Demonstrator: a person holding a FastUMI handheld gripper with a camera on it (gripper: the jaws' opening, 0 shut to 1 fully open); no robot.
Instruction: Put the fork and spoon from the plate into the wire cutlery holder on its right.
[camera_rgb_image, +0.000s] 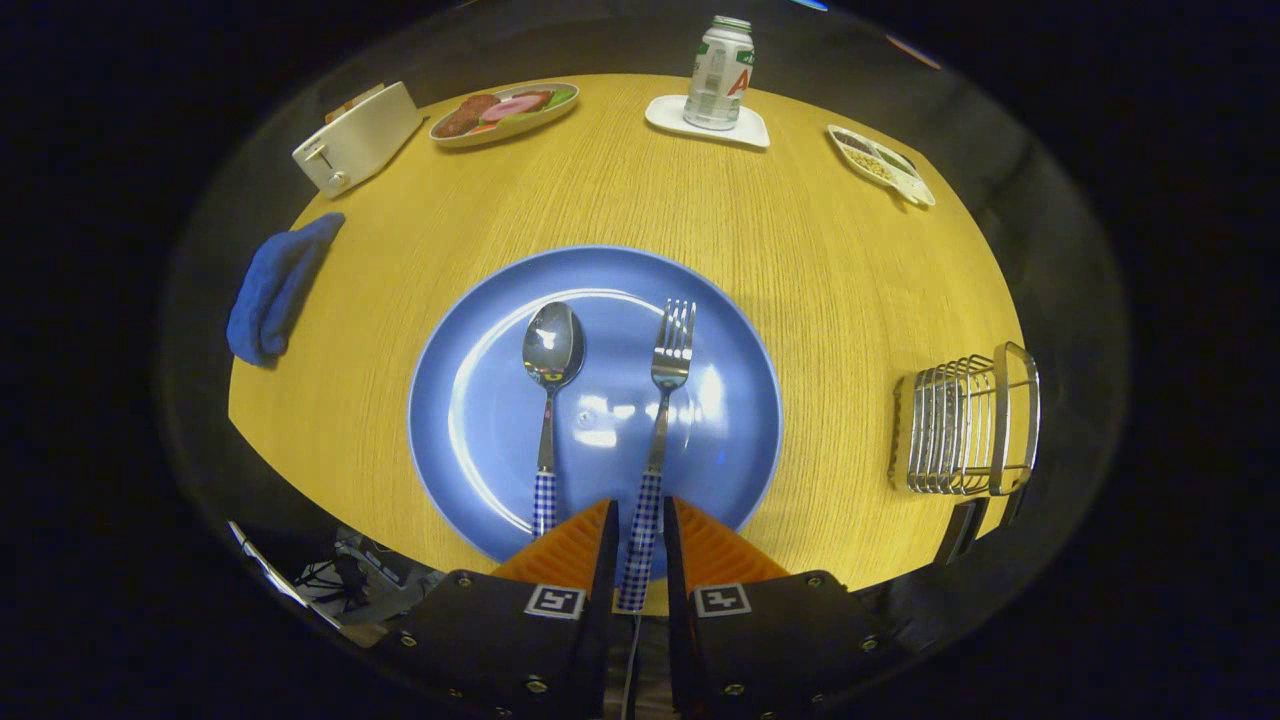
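Your gripper (640, 515) has its fingers drawn close together with the fork (660, 440) handle running between them. The gap is narrow and the checked handle fills it, but you cannot tell whether both fingers actually press on it or merely flank it.

The fork lies on the plate (480, 420), tines pointing away from you, its handle reaching back over the near rim into the fingers. The spoon (550, 395) lies just left of the fork, parallel to it, bowl away from you; its checked handle ends beside your left finger, apart from it.

The plate sits on a round wooden table (800, 260). The holder (965, 425) stands at the table's right edge, well apart from the plate, and nothing shows inside it.

Around the far side of the table you have a cloth (275, 290) at the left edge, a toaster (355, 140), an oval dish (505, 112) with food, a can (720, 75) standing upright on a coaster (750, 130), and a small tray (880, 165) with divided portions. Beyond the table the booth is dark.
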